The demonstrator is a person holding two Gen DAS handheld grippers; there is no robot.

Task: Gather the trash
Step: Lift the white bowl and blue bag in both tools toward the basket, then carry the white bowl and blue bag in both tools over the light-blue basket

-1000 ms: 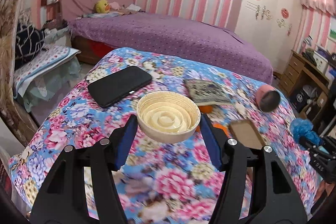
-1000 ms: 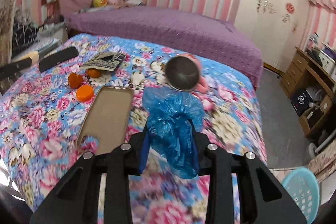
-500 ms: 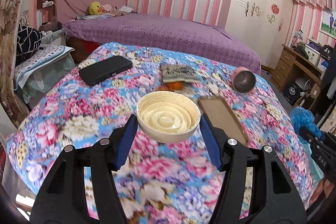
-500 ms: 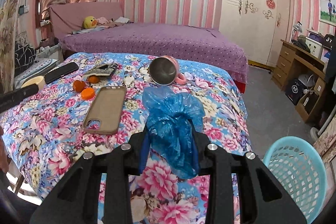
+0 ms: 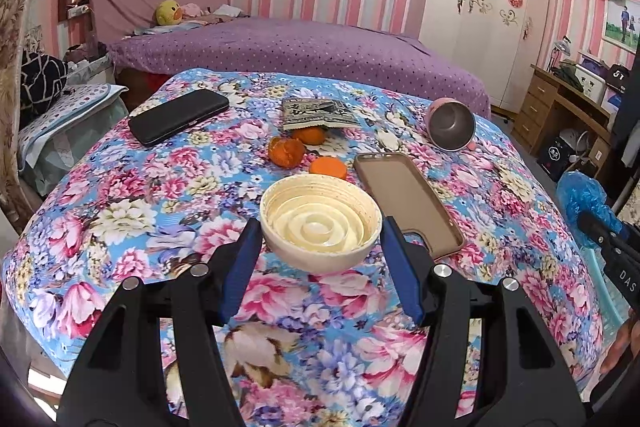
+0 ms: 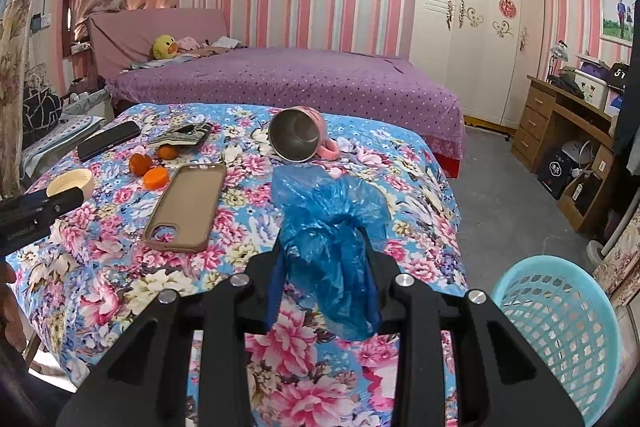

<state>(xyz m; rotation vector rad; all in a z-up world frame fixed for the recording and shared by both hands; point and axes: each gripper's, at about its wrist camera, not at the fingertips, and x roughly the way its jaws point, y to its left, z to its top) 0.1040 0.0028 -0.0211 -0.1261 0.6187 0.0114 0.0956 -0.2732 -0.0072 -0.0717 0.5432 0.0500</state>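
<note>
Blue bag [image 6: 332, 239] pinched in my right tongs [image 6: 326, 291], bowl [image 5: 320, 223] in my left tongs [image 5: 320, 251]; I should centre over the basket [image 6: 560, 327] before releasing.

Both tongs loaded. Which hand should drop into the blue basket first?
Right, probably. The right tongs hold the blue plastic bag, and the blue basket sits just beside them. The left tongs, holding the round cream container, are over the table's far side.

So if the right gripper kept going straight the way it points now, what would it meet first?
Probably the floral tablecloth, just short of the tipped pink mug. The right gripper carries a blue plastic bag that would touch first; depth is unclear.
</note>
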